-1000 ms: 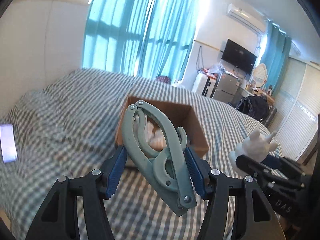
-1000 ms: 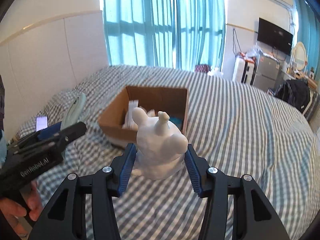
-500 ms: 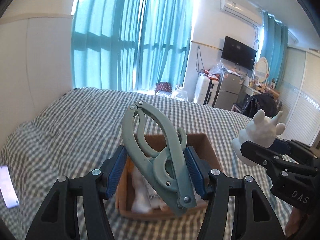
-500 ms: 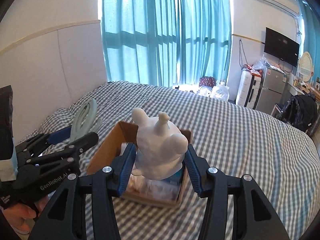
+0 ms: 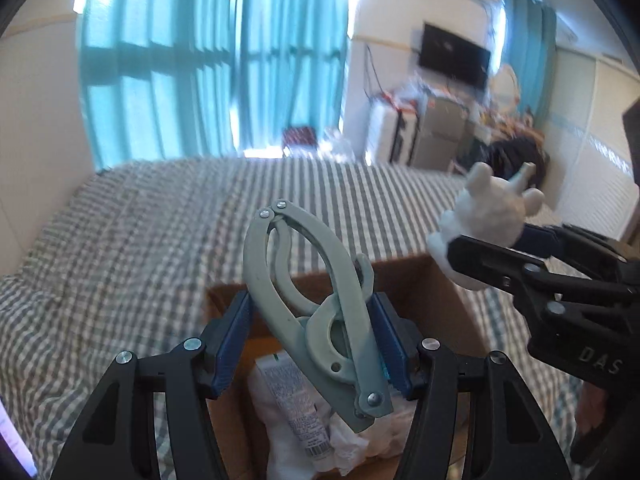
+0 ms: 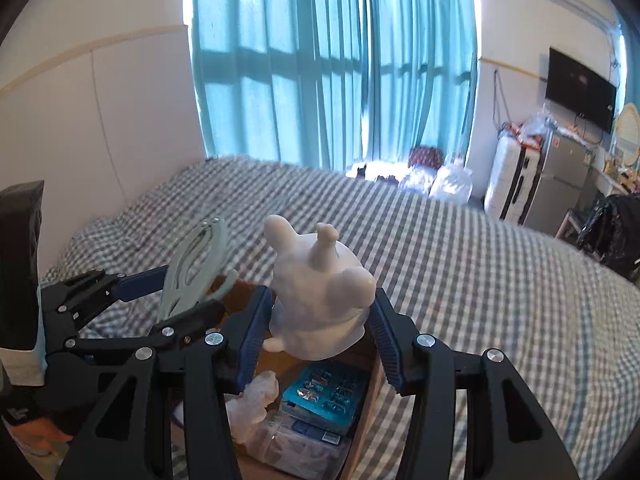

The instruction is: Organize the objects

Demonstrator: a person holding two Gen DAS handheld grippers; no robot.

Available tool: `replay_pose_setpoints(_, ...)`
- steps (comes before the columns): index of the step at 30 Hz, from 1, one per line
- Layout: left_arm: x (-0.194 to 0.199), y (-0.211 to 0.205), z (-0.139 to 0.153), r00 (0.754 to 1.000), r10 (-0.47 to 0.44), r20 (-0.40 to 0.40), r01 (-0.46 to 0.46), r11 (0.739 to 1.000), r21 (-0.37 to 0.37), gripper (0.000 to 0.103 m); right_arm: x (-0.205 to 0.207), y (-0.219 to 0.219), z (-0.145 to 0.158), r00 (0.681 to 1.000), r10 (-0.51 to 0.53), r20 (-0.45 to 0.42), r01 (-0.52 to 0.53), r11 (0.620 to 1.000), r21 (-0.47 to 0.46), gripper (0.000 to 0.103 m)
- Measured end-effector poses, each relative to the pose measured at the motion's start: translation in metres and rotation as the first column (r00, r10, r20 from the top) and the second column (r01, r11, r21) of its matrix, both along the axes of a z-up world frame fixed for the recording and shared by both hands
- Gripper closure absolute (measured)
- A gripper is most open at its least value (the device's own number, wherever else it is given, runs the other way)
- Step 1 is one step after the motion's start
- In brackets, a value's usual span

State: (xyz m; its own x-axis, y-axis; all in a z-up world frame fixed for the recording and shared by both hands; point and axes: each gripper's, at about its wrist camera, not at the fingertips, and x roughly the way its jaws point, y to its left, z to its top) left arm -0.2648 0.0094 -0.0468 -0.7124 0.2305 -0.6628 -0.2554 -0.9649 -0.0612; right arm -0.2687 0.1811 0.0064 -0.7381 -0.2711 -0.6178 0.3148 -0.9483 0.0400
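Left gripper (image 5: 314, 338) clamped on a folded grey-green plastic hanger (image 5: 316, 316), blue pads pressed against both of its sides. Hanger held tilted, riveted tip uppermost, lower end hung above the open cardboard box (image 5: 424, 280). Same gripper (image 6: 192, 296) and hanger (image 6: 196, 264) seen at left in the right wrist view, just beside the right gripper.

Right gripper (image 6: 320, 328) clamped on a white animal figurine (image 6: 320, 300), pads tight against its flanks, ears and horn-like stubs pointed up. Figurine suspended directly over the box (image 6: 364, 396), clear of its contents. In the left wrist view, same figurine (image 5: 488, 216) held in the right gripper (image 5: 492, 248) at right, above the far right corner of the box.

Box placed on a bed with grey-and-white checked bedding (image 6: 460, 280). Inside the box: a white tube with printed label (image 5: 296, 400), crumpled white material (image 5: 360, 444), a blue blister pack (image 6: 328, 396) and a clear wrapped item (image 6: 256, 404). Box partly hidden by both grippers.

Teal curtains (image 6: 332, 64) hung behind the bed; wall-mounted television (image 6: 580, 88) at far right. Lit phone screen (image 5: 14, 444) at the lower left edge, on the bedding.
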Motion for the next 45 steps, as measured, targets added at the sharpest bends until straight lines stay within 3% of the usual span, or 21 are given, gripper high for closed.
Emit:
replay_pose_setpoints(9, -0.018, 0.002, -0.048, 0.993, -0.049, 0.108, 0.052, 0.998, -0.024, 0.042, -0.025, -0.003, -0.064, 0.994, 0.022, 0.104, -0.025, 0.999, 0.029, 0.053)
replay_pose_setpoints(14, -0.018, 0.002, -0.061, 0.984, -0.073, 0.161, 0.078, 0.997, -0.019, 0.042, -0.027, 0.000, -0.081, 0.989, 0.026, 0.147, -0.029, 0.999, 0.016, 0.053)
replay_pose_setpoints(19, -0.015, 0.003, -0.062, 0.985, -0.068, 0.160, 0.074, 0.997, -0.034, 0.042, -0.028, -0.001, -0.086, 0.985, 0.024, 0.170, -0.026, 1.000, 0.012, 0.052)
replay_pose_setpoints(27, 0.000, -0.012, -0.046, 0.988, -0.017, 0.152, 0.022, 0.999, -0.030, 0.040, -0.013, 0.006, -0.059, 0.992, -0.026, 0.124, 0.026, 1.000, 0.008, 0.052)
replay_pose_setpoints(29, 0.005, -0.014, -0.033, 0.991, -0.009, 0.133, 0.014, 0.999, -0.033, 0.035, -0.007, 0.006, -0.048, 0.992, -0.040, 0.121, 0.040, 0.999, 0.007, 0.052)
replay_pose_setpoints(32, 0.019, -0.018, -0.007, 0.998, 0.012, 0.069, -0.010, 0.999, -0.040, 0.016, 0.007, 0.010, -0.029, 0.994, -0.054, 0.093, 0.053, 0.998, 0.021, 0.047)
replay_pose_setpoints(41, 0.070, -0.019, 0.056, 0.997, 0.055, -0.063, -0.054, 0.998, 0.008, 0.010, 0.070, 0.025, 0.030, 0.996, -0.092, 0.000, 0.092, 0.995, 0.031, 0.043)
replay_pose_setpoints(45, 0.093, -0.020, 0.086, 0.990, 0.045, -0.136, -0.042, 0.999, 0.024, 0.009, 0.100, 0.028, 0.059, 0.993, -0.101, -0.061, 0.103, 0.994, 0.029, 0.035)
